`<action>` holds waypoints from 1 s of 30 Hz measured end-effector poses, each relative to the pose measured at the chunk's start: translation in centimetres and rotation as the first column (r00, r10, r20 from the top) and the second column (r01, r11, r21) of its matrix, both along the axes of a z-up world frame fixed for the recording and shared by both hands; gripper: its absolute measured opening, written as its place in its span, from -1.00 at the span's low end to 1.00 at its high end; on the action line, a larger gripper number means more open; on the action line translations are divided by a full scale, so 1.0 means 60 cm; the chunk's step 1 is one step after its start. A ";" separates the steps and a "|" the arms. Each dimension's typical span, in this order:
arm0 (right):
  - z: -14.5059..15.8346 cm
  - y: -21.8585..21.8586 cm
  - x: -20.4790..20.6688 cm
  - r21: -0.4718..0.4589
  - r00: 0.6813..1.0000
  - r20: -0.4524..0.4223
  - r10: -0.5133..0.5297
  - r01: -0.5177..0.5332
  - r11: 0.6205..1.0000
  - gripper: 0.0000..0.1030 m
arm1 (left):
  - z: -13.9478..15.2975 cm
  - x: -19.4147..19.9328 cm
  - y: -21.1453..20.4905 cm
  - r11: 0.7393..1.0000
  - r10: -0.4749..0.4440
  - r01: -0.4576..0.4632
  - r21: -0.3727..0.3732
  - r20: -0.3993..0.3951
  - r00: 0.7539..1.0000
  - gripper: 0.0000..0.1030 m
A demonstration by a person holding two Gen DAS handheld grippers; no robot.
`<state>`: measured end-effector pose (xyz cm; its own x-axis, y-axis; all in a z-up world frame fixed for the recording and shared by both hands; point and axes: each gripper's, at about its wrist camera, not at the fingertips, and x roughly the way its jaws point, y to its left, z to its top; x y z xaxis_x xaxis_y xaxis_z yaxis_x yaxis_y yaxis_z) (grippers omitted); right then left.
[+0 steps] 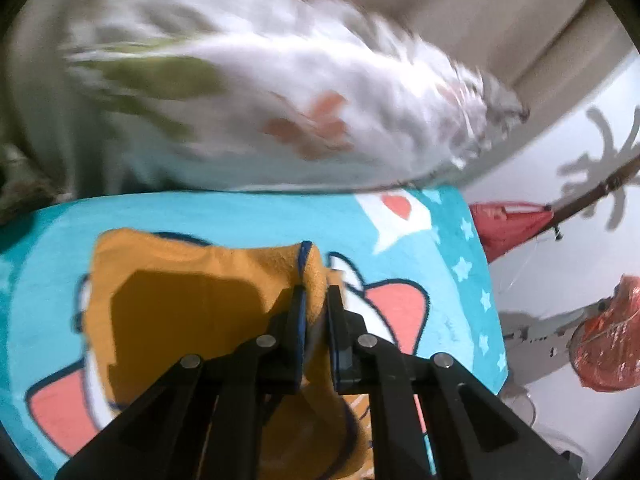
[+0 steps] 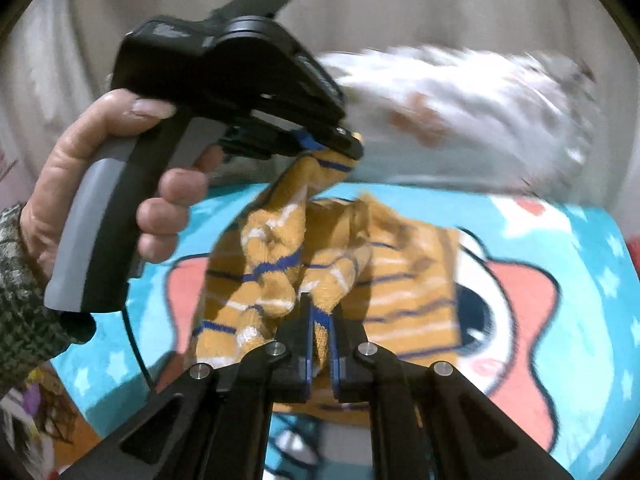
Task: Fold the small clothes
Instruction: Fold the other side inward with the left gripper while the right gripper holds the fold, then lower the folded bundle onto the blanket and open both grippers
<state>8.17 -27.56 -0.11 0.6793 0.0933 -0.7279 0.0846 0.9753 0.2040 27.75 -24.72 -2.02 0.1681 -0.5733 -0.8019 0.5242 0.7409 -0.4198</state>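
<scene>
A small mustard garment (image 2: 304,264) with blue and white stripes is held off the blue cartoon blanket (image 2: 560,248) by both tools at once. The right hand-held gripper (image 2: 320,320) is clamped on a bunched edge of the knit, which is pinched between its two fingers close to the camera. Ahead of it and higher, the left hand-held gripper (image 2: 340,142) is seen in a person's hand (image 2: 120,184), its tips closed on another edge of the same garment, so that the cloth hangs twisted between the two grips.

In the left wrist view the left hand-held gripper (image 1: 316,300) is likewise shut on a fold of the garment (image 1: 192,300), the plain mustard side spreading out to the left of the fingers and drooping onto the blanket (image 1: 240,216) below. Beyond both tools, at the far edge of the blanket, a blurred white pile (image 1: 300,80) with orange and green marks is lying; what it holds cannot be told.

The step in hand is judged to be the lifting and spreading of the garment, before any fold has been laid. The cloth is still crumpled and roped between the grips. For the next move, the two grips would need to be drawn apart until the edge is taut, and the garment then lowered flat onto the blanket, clear of the white pile, so that a fold line can be set. Care would be called for lest the thick knit slip from the narrow fingers.
</scene>
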 end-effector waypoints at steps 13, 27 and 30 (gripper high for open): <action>-0.109 -0.148 -0.042 0.244 0.982 -0.170 -0.088 0.128 0.961 -0.80 | -0.042 -0.043 -0.092 0.995 -0.054 0.055 0.078 -0.014 0.998 -0.23; -0.079 -0.187 0.096 0.453 0.988 -0.153 -0.002 0.072 0.888 -0.53 | 0.024 -0.132 0.083 0.926 0.144 -0.226 0.302 0.272 0.952 0.31; -0.099 -0.165 0.132 0.449 0.980 -0.193 0.043 0.050 0.892 -0.67 | 0.020 -0.145 0.120 0.900 0.203 -0.293 0.323 0.284 0.937 0.31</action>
<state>16.07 -37.47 -6.06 0.5312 0.4393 -0.7245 0.1705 0.7822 0.5993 19.03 -17.52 -0.83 0.4779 -0.1727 -0.8613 0.3539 0.9352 0.0088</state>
